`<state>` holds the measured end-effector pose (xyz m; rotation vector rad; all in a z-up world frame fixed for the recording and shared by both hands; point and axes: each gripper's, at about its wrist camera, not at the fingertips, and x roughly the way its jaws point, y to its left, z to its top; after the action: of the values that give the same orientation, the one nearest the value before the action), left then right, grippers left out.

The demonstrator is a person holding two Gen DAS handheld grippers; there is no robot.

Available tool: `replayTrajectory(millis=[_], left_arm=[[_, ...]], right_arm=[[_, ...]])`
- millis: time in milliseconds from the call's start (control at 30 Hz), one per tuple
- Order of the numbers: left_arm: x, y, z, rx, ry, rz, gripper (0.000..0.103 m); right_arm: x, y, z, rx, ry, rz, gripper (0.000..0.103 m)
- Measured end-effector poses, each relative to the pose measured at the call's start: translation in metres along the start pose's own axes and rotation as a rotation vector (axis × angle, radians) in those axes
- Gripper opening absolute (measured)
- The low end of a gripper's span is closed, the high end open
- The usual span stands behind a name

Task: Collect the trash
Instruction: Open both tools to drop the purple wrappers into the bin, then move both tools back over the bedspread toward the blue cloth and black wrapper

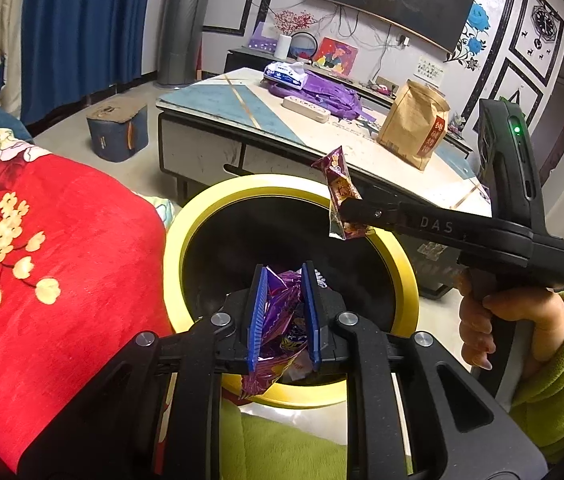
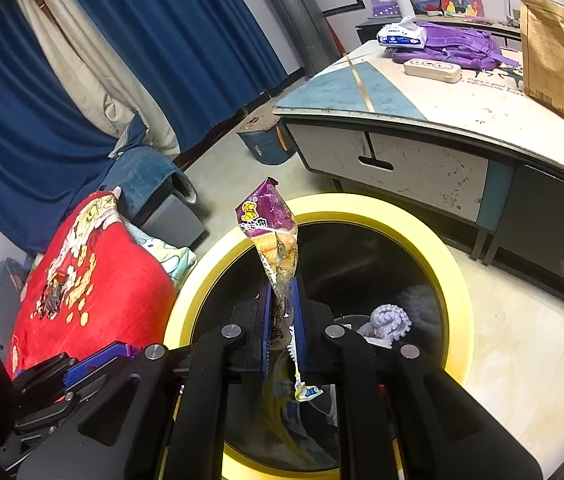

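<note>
Your left gripper [image 1: 282,312] is clamped on a crumpled purple foil wrapper [image 1: 277,320], its blue pads [image 1: 258,316] pressed in from both sides, and it hangs over the near rim of the yellow-rimmed trash bin [image 1: 185,232]. The wrapper's lower end spills out beneath the pads and dangles past the bin's yellow edge.

Your right gripper [image 2: 282,312] pinches a long snack wrapper [image 2: 269,232], purple at the top with a small yellow dog printed on it and clear plastic lower down. The jaws are nearly together on the thin film. The wrapper stands up above the fingertips, and a torn tail hangs below them. From the left wrist view, that same gripper [image 1: 356,214] reaches in from the right and holds the wrapper [image 1: 340,196] upright over the far right part of the bin's opening.

The bin's dark inside [image 2: 362,272] already holds some pale crumpled waste [image 2: 388,320] near its right wall.

A red floral blanket [image 1: 53,260] lies just left of the bin, touching its rim. Behind the bin stands a low coffee table [image 1: 217,100] carrying a brown paper bag [image 1: 414,124], a purple bag [image 1: 330,94], a pack of tissues [image 1: 286,74] and a white power strip [image 1: 306,108].
</note>
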<state>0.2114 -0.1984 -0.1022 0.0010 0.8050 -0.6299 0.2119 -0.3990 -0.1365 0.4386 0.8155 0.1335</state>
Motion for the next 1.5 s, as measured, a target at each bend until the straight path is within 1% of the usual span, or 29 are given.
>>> replayTrajectory(millis=[67, 133, 167, 233, 267, 300, 333, 367, 400, 433, 467, 500, 600, 833, 1167, 1433, 1500], left_arm=[[0.002, -0.001, 0.0, 0.002, 0.003, -0.001, 0.012], [0.004, -0.003, 0.0, 0.0, 0.005, -0.004, 0.012], [0.005, -0.003, -0.001, 0.001, 0.007, -0.008, 0.012], [0.006, -0.003, -0.001, 0.006, 0.008, -0.006, 0.015], [0.006, -0.003, -0.001, 0.004, 0.008, -0.008, 0.024], [0.006, -0.002, -0.001, -0.001, 0.004, -0.004, 0.043], [0.004, 0.0, -0.001, -0.008, 0.0, 0.003, 0.053], [0.003, 0.001, -0.002, -0.011, -0.005, 0.008, 0.065], [0.0, 0.002, -0.001, -0.015, -0.014, 0.018, 0.068], [-0.003, 0.003, -0.001, -0.016, -0.022, 0.024, 0.073], [-0.005, 0.004, -0.001, -0.017, -0.028, 0.032, 0.084], [-0.009, 0.005, 0.0, -0.02, -0.042, 0.047, 0.093], [-0.017, 0.008, 0.001, -0.023, -0.064, 0.072, 0.093], [-0.039, 0.015, 0.002, -0.038, -0.104, 0.141, 0.093], [-0.089, 0.032, 0.0, -0.056, -0.203, 0.271, 0.093], [-0.132, 0.046, -0.004, -0.086, -0.294, 0.374, 0.093], [-0.142, 0.052, -0.005, -0.099, -0.315, 0.396, 0.093]], right_arm=[[0.0, -0.002, 0.0, 0.006, -0.001, -0.002, 0.012], [0.0, -0.004, 0.0, 0.015, -0.002, -0.003, 0.016], [-0.001, -0.005, 0.0, 0.019, -0.004, -0.005, 0.021], [-0.002, -0.007, 0.001, 0.03, -0.011, -0.009, 0.026], [-0.003, -0.009, 0.001, 0.036, -0.015, -0.013, 0.029], [-0.003, -0.009, 0.002, 0.041, -0.017, -0.014, 0.033], [-0.004, -0.01, 0.002, 0.048, -0.022, -0.014, 0.035], [-0.005, -0.011, 0.002, 0.056, -0.027, -0.013, 0.04], [-0.006, -0.012, 0.002, 0.06, -0.03, -0.014, 0.042], [-0.007, -0.012, 0.003, 0.062, -0.034, -0.017, 0.042], [-0.008, -0.013, 0.003, 0.064, -0.038, -0.02, 0.043], [-0.009, -0.012, 0.003, 0.067, -0.044, -0.021, 0.045], [-0.011, -0.009, 0.004, 0.062, -0.053, -0.018, 0.049], [-0.019, 0.015, 0.005, 0.003, -0.084, 0.007, 0.05], [-0.031, 0.06, 0.001, -0.103, -0.115, 0.053, 0.051], [-0.038, 0.098, -0.006, -0.186, -0.143, 0.09, 0.055], [-0.041, 0.107, -0.008, -0.207, -0.152, 0.098, 0.058]])
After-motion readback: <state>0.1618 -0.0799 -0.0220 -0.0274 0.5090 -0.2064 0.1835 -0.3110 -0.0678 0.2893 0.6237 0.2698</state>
